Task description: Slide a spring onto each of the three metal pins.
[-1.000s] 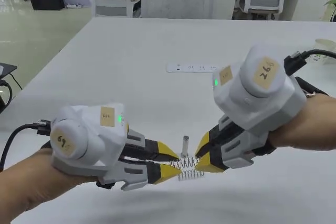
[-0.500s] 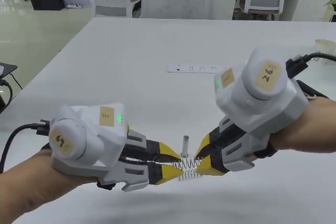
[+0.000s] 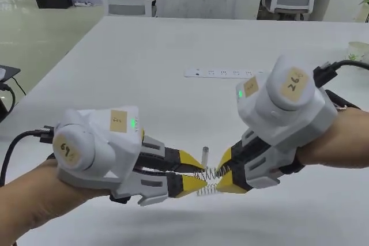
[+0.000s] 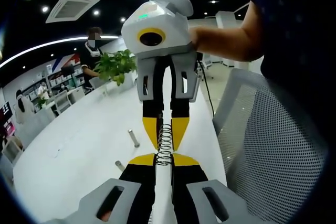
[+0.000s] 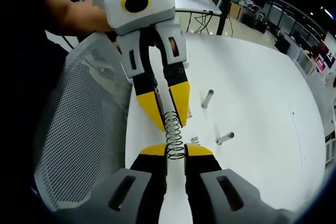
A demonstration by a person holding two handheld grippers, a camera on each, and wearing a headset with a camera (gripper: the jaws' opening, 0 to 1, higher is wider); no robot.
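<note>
A steel spring (image 3: 211,171) hangs stretched just above the white table (image 3: 173,84), held at both ends. My left gripper (image 3: 199,176) is shut on its left end and my right gripper (image 3: 223,172) on its right end. In the left gripper view my own yellow tips (image 4: 164,160) pinch the spring (image 4: 164,141), with the right gripper (image 4: 164,129) opposite. The right gripper view mirrors this: spring (image 5: 174,132) in my right gripper (image 5: 176,151). One metal pin (image 3: 204,155) stands just behind the spring. Two pins (image 5: 208,98) (image 5: 224,138) and a loose spring (image 5: 195,140) rest on the table.
A white power strip (image 3: 222,74) lies farther back on the table. Office chairs (image 3: 196,1) stand beyond the far edge, and a pale cup (image 3: 358,50) sits at the right edge. A mesh chair back (image 4: 262,145) is close beside the table's near edge.
The spring between the two grippers has come up a little off the table and is drawn out longer. Both grippers stay nearly where they were.
</note>
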